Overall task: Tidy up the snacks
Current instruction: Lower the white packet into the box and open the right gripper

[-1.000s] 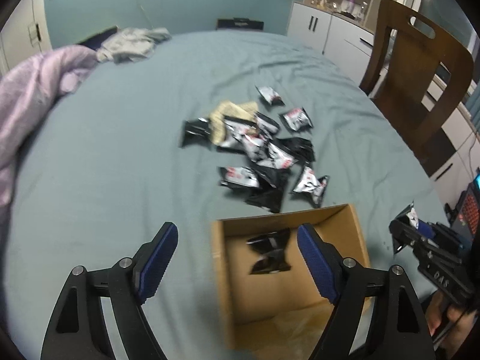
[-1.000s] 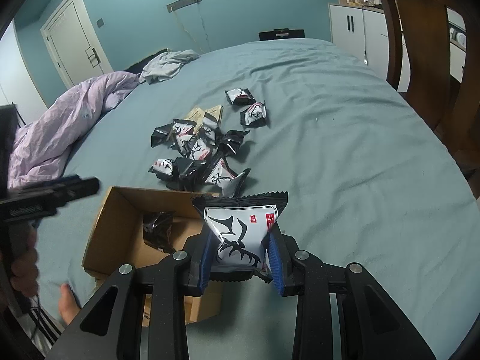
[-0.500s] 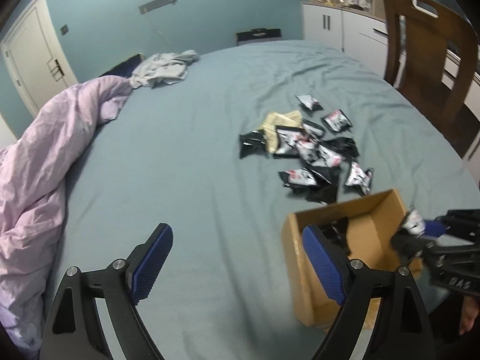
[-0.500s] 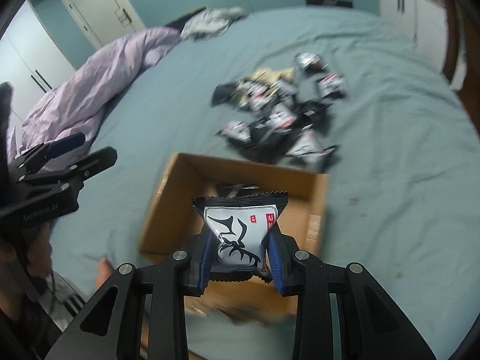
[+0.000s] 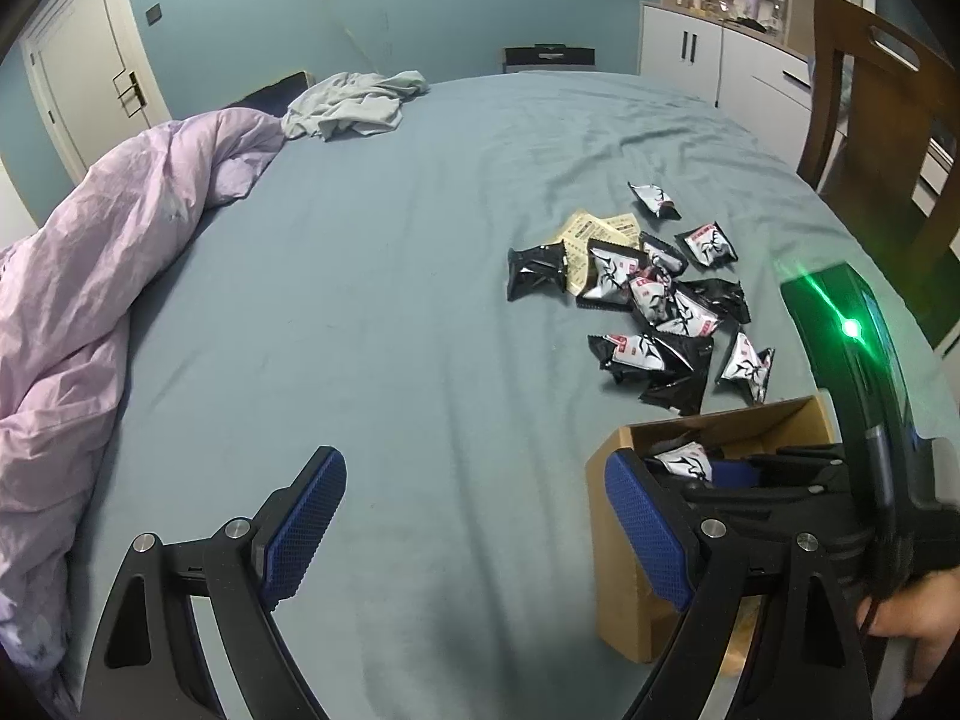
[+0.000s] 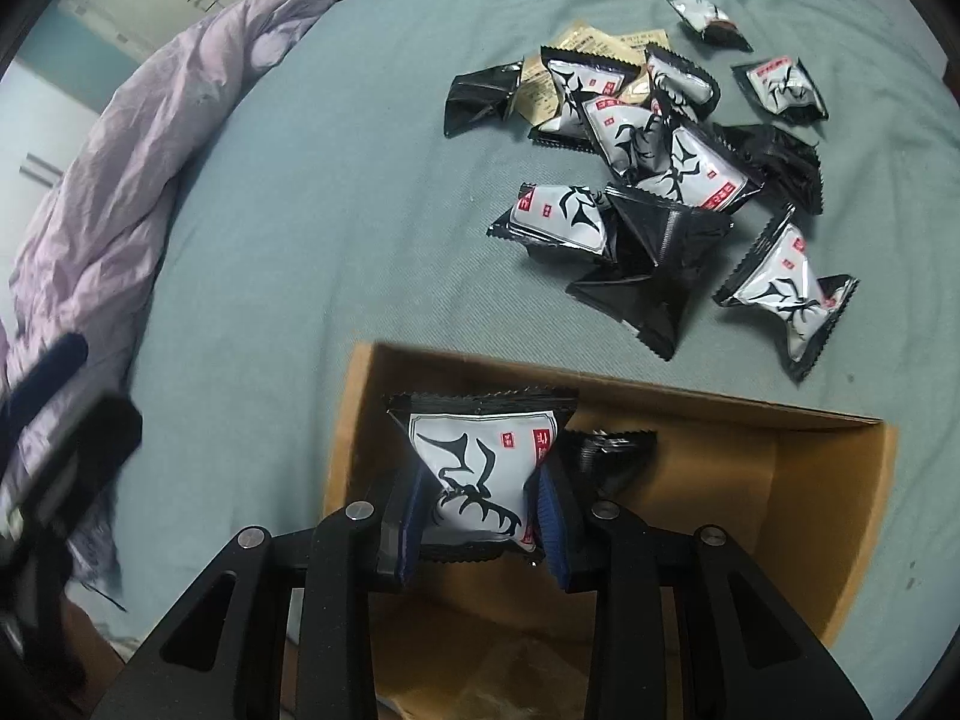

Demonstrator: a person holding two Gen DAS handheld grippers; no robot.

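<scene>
I read the right hand-held gripper (image 6: 480, 519) as clamped on a white snack packet (image 6: 480, 474), blue pads pressing its two sides, the packet upright with its black serrated top edge uppermost. It hangs inside the open cardboard box (image 6: 828, 540), toward the box's left wall. Just right of it, a black packet (image 6: 606, 453) lies in the box, partly hidden behind the gripper finger.

The left hand-held gripper (image 5: 474, 528) is spread wide with nothing between its pads (image 5: 306, 522). It hovers above the bare bed sheet (image 5: 390, 300), just left of the box (image 5: 618, 546). In this view the right pad overlaps the box's near-left corner. The right gripper's body crosses the box from the right edge, a green light (image 5: 851, 329) glowing on its housing.

Beyond the box's far wall, a loose pile of snack packets (image 6: 654, 162) lies on the sheet, black and white ones overlapping, two tan packets (image 5: 591, 240) underneath at the far side. One white packet (image 6: 786, 294) sits apart at the pile's near-right.

Along the bed's left edge I see a bunched lilac duvet (image 5: 90, 276). At the far-left corner lies a crumpled grey garment (image 5: 354, 105). A wooden chair (image 5: 876, 114) stands off the right edge.
</scene>
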